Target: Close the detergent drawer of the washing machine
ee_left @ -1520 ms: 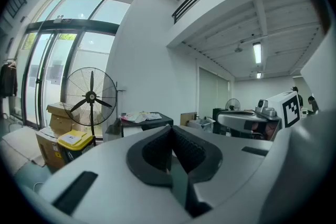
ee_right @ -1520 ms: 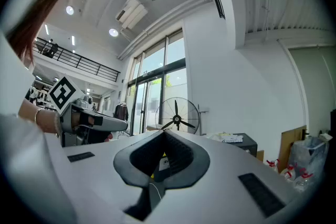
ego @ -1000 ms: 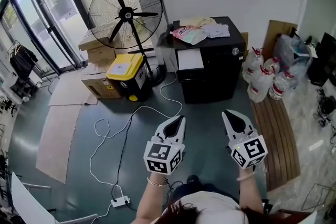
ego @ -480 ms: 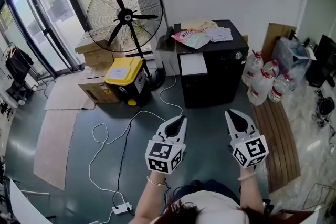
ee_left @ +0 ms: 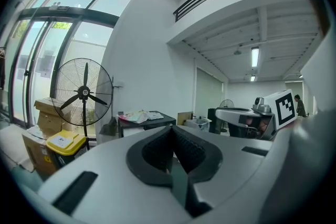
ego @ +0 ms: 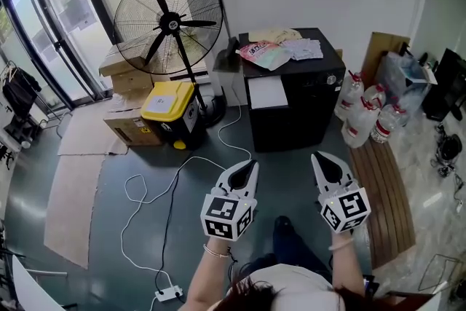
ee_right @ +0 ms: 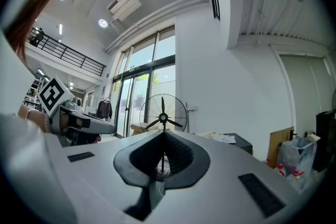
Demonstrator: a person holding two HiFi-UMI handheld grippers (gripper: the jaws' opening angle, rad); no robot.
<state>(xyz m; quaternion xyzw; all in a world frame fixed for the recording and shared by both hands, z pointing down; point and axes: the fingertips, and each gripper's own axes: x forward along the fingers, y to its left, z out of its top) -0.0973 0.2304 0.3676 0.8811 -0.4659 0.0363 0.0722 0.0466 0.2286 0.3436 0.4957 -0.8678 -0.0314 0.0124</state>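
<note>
2 grippers are hovering side by side over the grey floor (ego: pixel 95 120), both pointing toward the washing machine (ego: pixel 298 102) and well apart from it. Left gripper (ego: pixel 251 165): the fingers are pressing together w/ nothing between them, as the left gripper view is showing (ee_left: pixel 170 128). Right gripper (ego: pixel 318 159): same, the pads are meeting tip to tip and gripping nothing (ee_right: pixel 164 134).

1 washing machine, a black box, is standing against the white wall, w/ 1 heap of papers and bags (ego: pixel 275 47) lying on top. 1 white slab (ego: pixel 266 91) is showing at its upper front-left; can't tell if that's the detergent drawer or how far out it's sitting.

Left of the machine: 1 big pedestal fan (ego: pixel 169 24), 1 yellow-lidded bin (ego: pixel 169 100) sitting by the fan's base, and stacked cardboard boxes (ego: pixel 127 69) behind the bin. 1 white cable (ego: pixel 167 193) is looping across the floor to 1 power strip (ego: pixel 167 294). Right of the machine: at least 3 clear jugs (ego: pixel 362 120) are crowding the end of 1 wooden bench (ego: pixel 382 193).
</note>
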